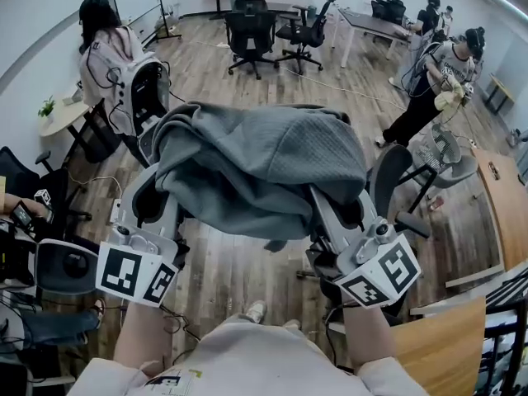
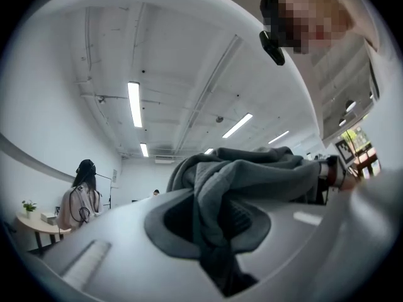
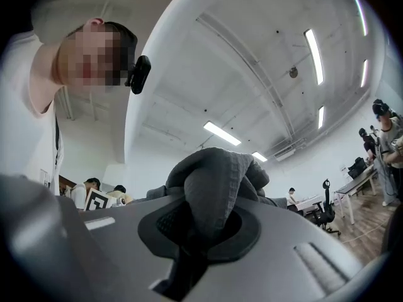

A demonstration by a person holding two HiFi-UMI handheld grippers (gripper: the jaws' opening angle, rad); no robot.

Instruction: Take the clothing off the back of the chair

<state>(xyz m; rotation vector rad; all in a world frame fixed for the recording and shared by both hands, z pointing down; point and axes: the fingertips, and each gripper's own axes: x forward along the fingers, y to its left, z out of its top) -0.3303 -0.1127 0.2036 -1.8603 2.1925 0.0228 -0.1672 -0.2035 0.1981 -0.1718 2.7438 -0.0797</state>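
A grey knitted garment [image 1: 264, 167] hangs bunched between my two grippers, lifted in front of me. My left gripper [image 1: 163, 184] is shut on its left end, and the cloth [image 2: 252, 184] runs out of the jaws and off to the right. My right gripper [image 1: 332, 205] is shut on the right end, where a fold of the cloth [image 3: 214, 181] bulges up between its pads. A dark chair [image 1: 389, 176] shows just behind and to the right of the garment, mostly hidden by it; I cannot tell whether the cloth still touches it.
A person with a backpack [image 1: 111, 60] stands at the back left beside a small round table [image 1: 59, 115]. Black office chairs [image 1: 252, 27] stand farther back. Another person [image 1: 437, 81] works at the right, near a mesh chair [image 1: 445, 151] and a wooden table [image 1: 505, 200].
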